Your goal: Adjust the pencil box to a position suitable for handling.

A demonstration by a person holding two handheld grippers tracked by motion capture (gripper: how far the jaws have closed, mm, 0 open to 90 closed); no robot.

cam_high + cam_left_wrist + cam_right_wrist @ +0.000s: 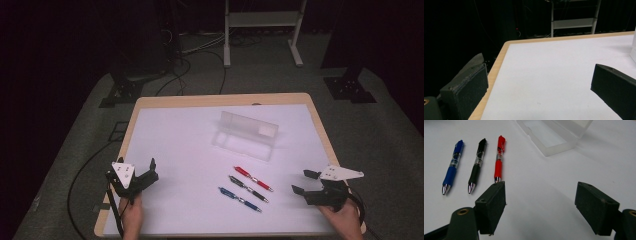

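A white-topped, wood-edged bench [170,130] is set on grey carpet [380,130]. Beyond it a white metal stand [262,20] is seen (black cables [180,75] are trailed nearby).

No lettering legible anywhere: the pale label on the clear plastic case [248,134] is too small to read, and the three pens' [477,162] barrels show no readable print.

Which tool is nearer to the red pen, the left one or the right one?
Right. The right tool sits just past the tip end of the red pen, jaws open toward it. The left tool is farther, across the white mat at the table's left edge.
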